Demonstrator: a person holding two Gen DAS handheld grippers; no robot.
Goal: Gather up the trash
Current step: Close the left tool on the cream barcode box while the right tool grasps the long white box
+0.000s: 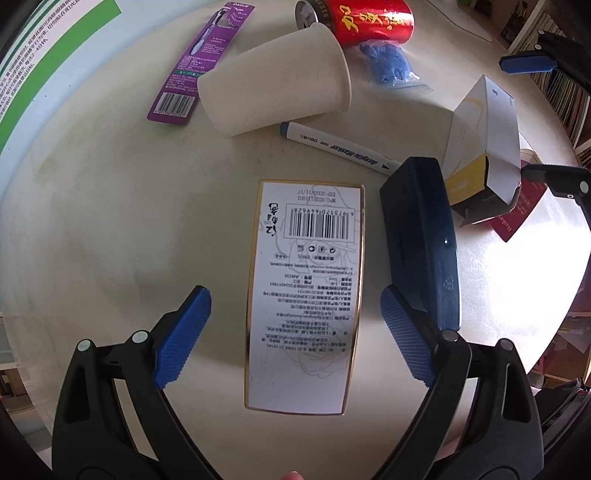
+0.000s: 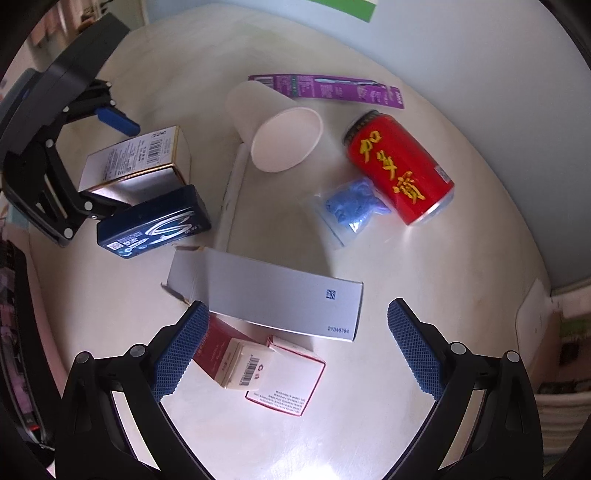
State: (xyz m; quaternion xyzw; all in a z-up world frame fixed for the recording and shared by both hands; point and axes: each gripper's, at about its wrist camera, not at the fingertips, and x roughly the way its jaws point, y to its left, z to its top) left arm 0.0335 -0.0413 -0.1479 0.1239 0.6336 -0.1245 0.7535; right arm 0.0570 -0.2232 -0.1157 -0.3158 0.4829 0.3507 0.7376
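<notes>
Over a cluttered pale round table, the left gripper hangs wide apart astride a white gold-edged cardboard box, pads clear of its long sides. The box, dead centre in the left wrist view, looks light, stiff and crushable; the long flanks offer the hold. Only the right wrist view shows its depth, at ten o'clock, and the right gripper, also wide, above a grey carton.

round table strewn with boxes, cup, can
</notes>
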